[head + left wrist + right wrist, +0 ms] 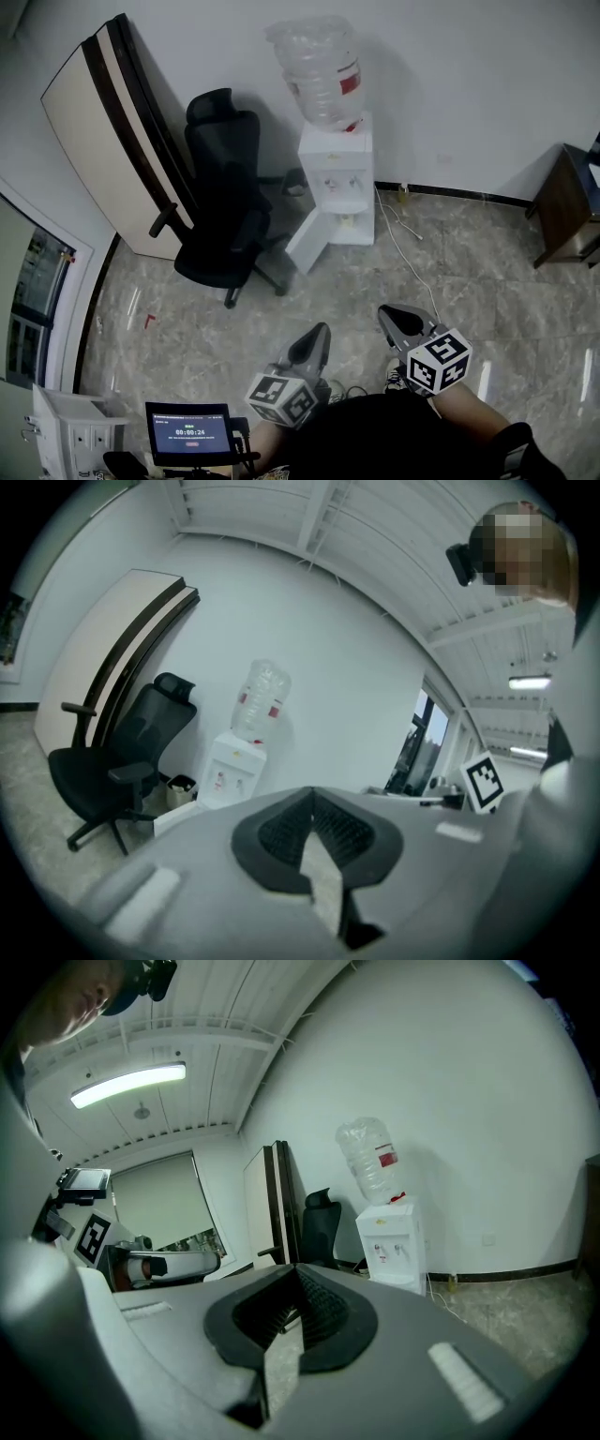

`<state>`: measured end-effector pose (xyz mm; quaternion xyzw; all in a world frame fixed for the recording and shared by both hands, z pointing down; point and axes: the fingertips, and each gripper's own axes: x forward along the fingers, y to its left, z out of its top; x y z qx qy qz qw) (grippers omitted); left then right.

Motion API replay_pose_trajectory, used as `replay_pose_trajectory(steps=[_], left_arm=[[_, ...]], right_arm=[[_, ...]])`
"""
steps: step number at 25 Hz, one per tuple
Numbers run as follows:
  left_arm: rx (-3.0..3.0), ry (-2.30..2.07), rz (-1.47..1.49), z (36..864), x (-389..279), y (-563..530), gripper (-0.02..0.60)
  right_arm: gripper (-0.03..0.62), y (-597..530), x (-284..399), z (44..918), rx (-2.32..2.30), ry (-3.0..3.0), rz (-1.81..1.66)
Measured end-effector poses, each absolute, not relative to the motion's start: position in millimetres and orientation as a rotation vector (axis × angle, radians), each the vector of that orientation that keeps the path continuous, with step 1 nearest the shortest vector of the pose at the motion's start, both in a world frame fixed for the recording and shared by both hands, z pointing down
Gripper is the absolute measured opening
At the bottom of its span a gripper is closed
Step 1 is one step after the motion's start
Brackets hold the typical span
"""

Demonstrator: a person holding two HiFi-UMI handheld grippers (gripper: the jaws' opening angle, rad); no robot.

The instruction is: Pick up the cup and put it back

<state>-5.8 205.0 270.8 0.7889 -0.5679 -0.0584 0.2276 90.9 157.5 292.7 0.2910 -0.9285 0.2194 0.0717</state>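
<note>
Nearest to us, at the bottom middle of the head view, the left hand-held gripper (317, 336) and the right hand-held gripper (392, 317) sit side by side, close in front of the body. Each one's own view shows its jaws pressed together with nothing between them. We judge this a carrying posture: shut and empty, because there is nothing within reach to grasp. Both point up the frame across the bare marble floor (469, 300).

At lower left a small screen (189, 433) shows a running timer, apparently turned toward us so it can be read.

Farther off, left of centre, stands a black office chair (220, 216). Behind it a large board (112, 122) leans on the wall, likely parked out of the way. At the top middle the water dispenser (336, 178) stands against the wall, bottle on top.

The cup shows in no view, and no tabletop carrying it is visible — we would guess it waits near the dispenser.
</note>
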Motion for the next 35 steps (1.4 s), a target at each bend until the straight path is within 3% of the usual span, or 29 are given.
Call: replay_pose_trajectory(steps=[17,35], left_arm=[[2.326,-1.446,-0.088,257.0,-13.6,251.7,0.005],[2.284,-1.476,-0.135,261.1,56.2,223.0,0.005]], right_arm=[[0.008,231.3,53.5,278.6,0.983,-2.801,0.662],[0.006,215.8,124.5,263.4,0.918,-2.872,0.595]])
